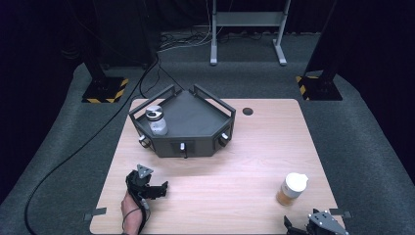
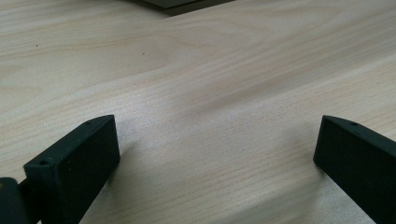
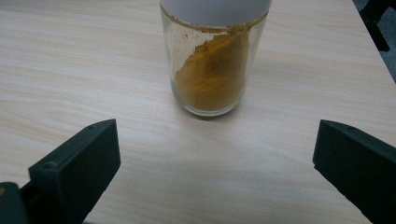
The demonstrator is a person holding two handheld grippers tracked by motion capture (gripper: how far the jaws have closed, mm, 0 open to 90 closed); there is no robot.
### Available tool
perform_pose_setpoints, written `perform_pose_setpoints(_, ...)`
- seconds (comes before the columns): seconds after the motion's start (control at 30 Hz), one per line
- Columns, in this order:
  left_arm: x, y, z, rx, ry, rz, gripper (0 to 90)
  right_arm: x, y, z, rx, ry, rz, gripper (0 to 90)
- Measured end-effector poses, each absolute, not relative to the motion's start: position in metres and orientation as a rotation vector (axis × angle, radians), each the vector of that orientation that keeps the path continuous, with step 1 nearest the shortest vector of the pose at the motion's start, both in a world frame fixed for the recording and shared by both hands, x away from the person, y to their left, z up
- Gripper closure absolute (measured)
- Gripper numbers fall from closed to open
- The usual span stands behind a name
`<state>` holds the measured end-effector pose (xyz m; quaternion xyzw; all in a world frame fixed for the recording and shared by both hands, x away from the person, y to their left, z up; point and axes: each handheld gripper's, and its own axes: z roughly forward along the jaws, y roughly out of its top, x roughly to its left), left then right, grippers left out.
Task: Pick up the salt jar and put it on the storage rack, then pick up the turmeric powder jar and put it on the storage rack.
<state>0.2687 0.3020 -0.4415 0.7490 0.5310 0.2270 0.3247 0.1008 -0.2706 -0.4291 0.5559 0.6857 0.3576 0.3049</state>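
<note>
The wooden table [image 1: 235, 166] carries a dark tray [image 1: 195, 120] at its far side with a capped jar [image 1: 156, 121] in the left corner. Near the right front edge stands a glass spice jar [image 3: 212, 65], partly full of orange powder under a white lid [image 1: 295, 181]. It looks light, rigid, smooth and breakable, so grip the glass wall below the lid. The right gripper [image 3: 215, 172] faces it, jaws spread, not touching. The left gripper [image 2: 217, 168] hangs over bare wood, jaws spread.

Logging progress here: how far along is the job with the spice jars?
One capped jar already stands in the grey tray. The right gripper, jaws open, faces the orange-spice jar without touching it. The left gripper is open over bare table. Grasping is left.
</note>
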Motion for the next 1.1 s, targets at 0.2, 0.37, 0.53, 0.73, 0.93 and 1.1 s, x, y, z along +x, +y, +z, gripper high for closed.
perform_pose_setpoints(0.2,0.269,0.302,-0.442,1.964,1.392,0.596,0.1,0.101,-0.271,-0.429,1.476,1.814,0.941,0.0)
perform_pose_setpoints(0.37,0.269,0.302,-0.442,1.964,1.392,0.596,0.1,0.102,-0.27,-0.429,1.478,1.816,0.942,0.0)
perform_pose_setpoints(0.53,0.269,0.302,-0.441,1.966,1.392,0.596,0.1,0.104,-0.271,-0.43,1.485,1.818,0.946,0.0)
perform_pose_setpoints(0.73,0.269,0.302,-0.442,1.964,1.392,0.596,0.1,0.114,-0.274,-0.43,1.486,1.807,0.954,0.0)
perform_pose_setpoints(0.93,0.269,0.302,-0.441,1.966,1.391,0.596,0.1,0.128,-0.277,-0.438,1.448,1.792,0.995,0.0)
perform_pose_setpoints(1.1,0.269,0.302,-0.441,1.966,1.392,0.596,0.1,0.14,-0.275,-0.448,1.431,1.77,1.023,0.0)
